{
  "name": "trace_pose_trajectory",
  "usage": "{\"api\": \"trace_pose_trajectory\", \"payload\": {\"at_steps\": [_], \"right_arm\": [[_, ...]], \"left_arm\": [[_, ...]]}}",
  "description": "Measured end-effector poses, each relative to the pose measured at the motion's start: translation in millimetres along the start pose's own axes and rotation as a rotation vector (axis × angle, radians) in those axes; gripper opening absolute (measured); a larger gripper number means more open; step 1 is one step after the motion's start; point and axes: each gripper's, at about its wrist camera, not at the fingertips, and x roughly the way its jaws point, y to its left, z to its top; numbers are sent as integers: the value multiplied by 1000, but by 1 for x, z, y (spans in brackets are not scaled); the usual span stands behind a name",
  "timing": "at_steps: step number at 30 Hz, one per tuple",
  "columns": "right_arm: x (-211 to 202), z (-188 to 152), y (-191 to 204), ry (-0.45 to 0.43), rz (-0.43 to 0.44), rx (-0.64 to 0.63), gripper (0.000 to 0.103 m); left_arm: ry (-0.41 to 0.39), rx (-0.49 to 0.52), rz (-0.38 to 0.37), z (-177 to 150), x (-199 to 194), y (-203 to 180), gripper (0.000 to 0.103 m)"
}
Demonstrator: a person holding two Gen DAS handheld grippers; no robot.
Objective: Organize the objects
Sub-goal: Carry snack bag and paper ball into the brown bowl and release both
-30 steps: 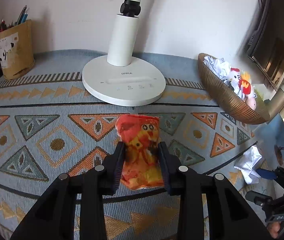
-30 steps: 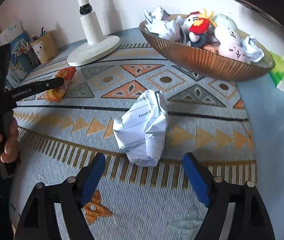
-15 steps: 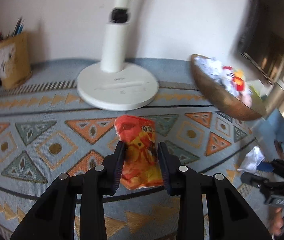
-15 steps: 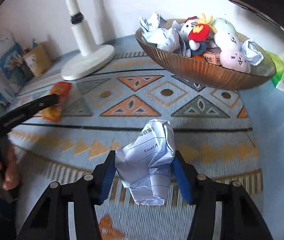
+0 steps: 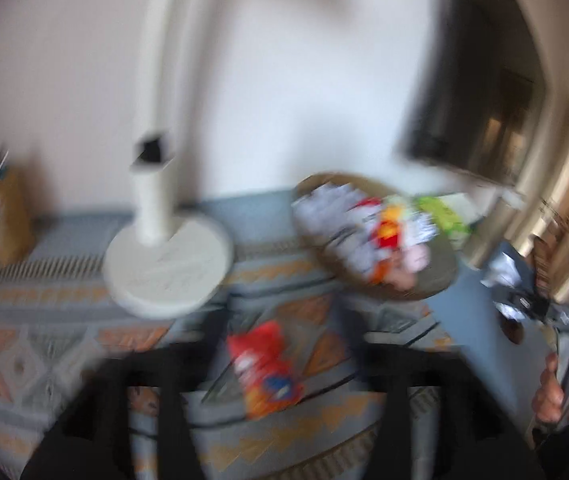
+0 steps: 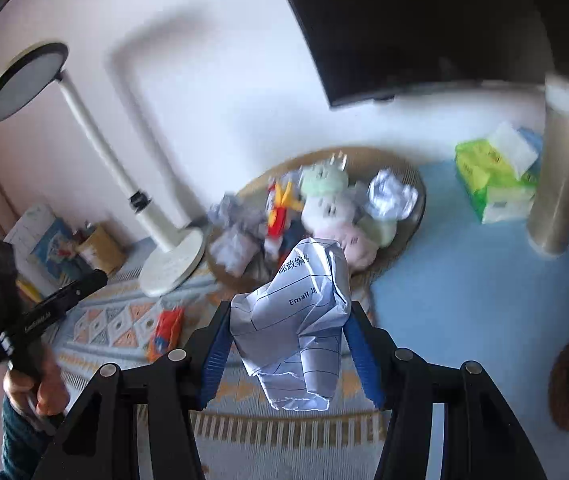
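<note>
Right wrist: paper ball (image 6: 296,320) now lifted.

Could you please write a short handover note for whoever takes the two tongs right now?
Right tongs: shut on the crumpled paper, held up in front of the bowl.
Left tongs: blurred, apparently open, holding nothing.
Snack packet: lying on the patterned mat.
Done: plush toys and other paper balls already sit in the bowl.
Left: probably drop the paper into the bowl, then collect the packet.
</note>
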Motion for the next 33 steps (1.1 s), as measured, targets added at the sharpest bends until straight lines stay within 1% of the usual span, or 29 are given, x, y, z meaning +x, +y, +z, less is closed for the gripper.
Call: {"api": "trace_pose_trajectory", "payload": {"at_steps": [1,2,3,4,5,6,7,8,9,10,11,12,13,15,17,18,19,21,22,23,25,27,29,30,31,32,33], "right_arm": [[4,-7,0,12,0,-1,54],[9,-16,0,29,3,0,54],[16,-24,0,55,12,3,54],[20,-31,-2,75,23,10,54],[25,-35,-2,94,35,19,54],[29,-39,-2,106,45,29,54],[30,-41,-3,111,50,31,54],[29,-44,-2,111,47,26,54],[28,-44,-2,106,33,16,54],[25,-44,-3,96,12,2,54],[21,-43,-4,84,-8,-9,54],[17,-41,-7,72,-15,-11,54],[13,-37,-12,58,-11,-6,54],[6,-26,-18,35,-11,6,54],[-3,-12,-22,-1,-14,14,54],[-8,1,-24,-33,-15,21,54],[-10,10,-27,-50,-16,27,54],[-12,37,-35,-102,-24,77,54],[-8,50,-39,-116,-21,107,54],[-4,59,-43,-122,-14,133,54],[14,80,-55,-114,6,229,54],[42,96,-71,-75,45,324,54],[67,105,-87,-40,72,399,54],[81,110,-95,-23,74,434,54],[93,115,-101,-15,77,458,54],[104,120,-107,-11,84,481,54],[111,124,-109,-12,90,490,54]], "left_arm": [[19,-52,24,-10,6,10,88],[51,-73,21,-18,13,13,88],[102,-88,14,-25,24,14,88],[183,-107,2,-35,42,14,87],[226,-108,-7,-41,54,12,85],[261,-94,-9,-46,65,7,77],[299,-59,26,-53,77,-2,74],[301,-26,64,-55,81,-9,73],[284,15,99,-56,82,-16,67],[305,55,129,-55,88,-25,56],[307,82,165,-54,90,-31,41],[314,106,180,-53,93,-36,36],[319,131,202,-52,95,-42,35],[311,160,219,-49,92,-50,32],[266,136,162,-37,79,-57,32],[243,122,127,-28,72,-62,32],[207,106,76,-15,64,-70,32],[148,87,-11,6,55,-84,32],[120,78,-66,20,53,-96,32],[106,73,-89,32,56,-104,32],[77,81,-108,52,65,-122,32],[62,96,-98,74,85,-131,32],[70,68,-140,90,110,-127,32],[72,59,-144,93,119,-125,32],[81,61,-120,99,133,-124,32],[88,62,-112,103,143,-123,32],[92,62,-119,108,152,-121,32]]}}
